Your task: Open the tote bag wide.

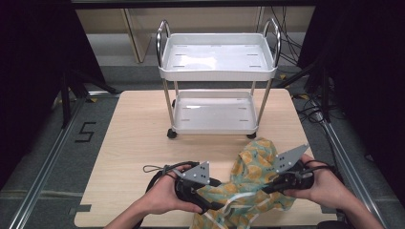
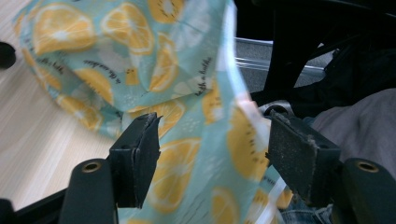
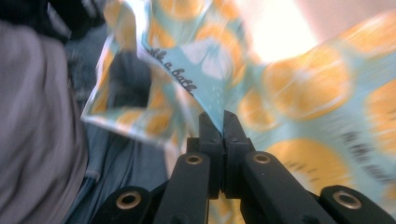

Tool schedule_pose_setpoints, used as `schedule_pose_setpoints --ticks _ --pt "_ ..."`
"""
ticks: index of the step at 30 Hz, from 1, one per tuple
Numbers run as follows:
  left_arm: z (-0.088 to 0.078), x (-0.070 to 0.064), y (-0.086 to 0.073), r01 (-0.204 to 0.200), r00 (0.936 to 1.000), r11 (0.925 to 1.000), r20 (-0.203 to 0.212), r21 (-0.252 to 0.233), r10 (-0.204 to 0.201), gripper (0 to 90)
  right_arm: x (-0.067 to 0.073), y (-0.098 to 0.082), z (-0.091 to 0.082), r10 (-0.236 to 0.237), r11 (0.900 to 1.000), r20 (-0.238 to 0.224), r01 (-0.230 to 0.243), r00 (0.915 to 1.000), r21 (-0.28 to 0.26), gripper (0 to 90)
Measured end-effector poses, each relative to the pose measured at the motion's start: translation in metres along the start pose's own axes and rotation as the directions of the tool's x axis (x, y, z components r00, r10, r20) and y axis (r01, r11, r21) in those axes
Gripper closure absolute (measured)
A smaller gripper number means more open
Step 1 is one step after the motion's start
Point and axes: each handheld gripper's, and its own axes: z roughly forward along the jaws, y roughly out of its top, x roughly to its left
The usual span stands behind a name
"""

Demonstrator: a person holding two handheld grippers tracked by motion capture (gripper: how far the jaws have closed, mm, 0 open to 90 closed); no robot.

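Cloth [image 1: 253, 174] bunches at the desk's near edge — right gripper [image 3: 223, 122] pinches its hem shut, left gripper [image 2: 212, 144] gapes around it; a tug could slip it free.

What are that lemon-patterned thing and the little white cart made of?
The lemon cloth looks like thin woven fabric, matte: it folds and drapes softly. The cart seems to have glossy white plastic or painted metal trays, which reflect light, on shiny metal tube legs.
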Motion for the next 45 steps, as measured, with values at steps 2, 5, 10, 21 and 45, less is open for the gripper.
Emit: schedule_pose_setpoints --ticks 2,5,10,21,45 --pt "0.004 0.002 0.006 0.004 1.0000 1.0000 -0.003 0.004 -0.004 33.5 -0.003 0.008 -0.008 0.002 1.000 0.020 -0.002 0.9998 -0.029 90.0" --pt "0.011 0.009 0.014 0.026 0.9995 0.9997 -0.017 0.001 -0.026 36.4 -0.007 0.020 -0.013 -0.028 0.998 0.032 0.029 0.9991 -0.047 90.0" --pt "0.029 0.021 0.024 0.085 0.9964 0.9964 0.003 -0.008 -0.085 47.8 -0.013 0.036 -0.014 -0.033 0.997 0.059 0.038 0.9977 -0.070 90.0" --pt "0.031 0.040 0.041 0.224 0.9714 0.9724 -0.066 -0.065 -0.228 89.4 -0.016 0.046 -0.015 0.003 0.986 0.135 0.020 0.9908 -0.165 75.2" --pt "0.022 0.063 0.048 0.364 0.9013 0.9109 -0.173 -0.195 -0.397 89.4 0.046 -0.012 -0.024 -0.112 0.985 0.129 0.128 0.9853 -0.118 46.5"
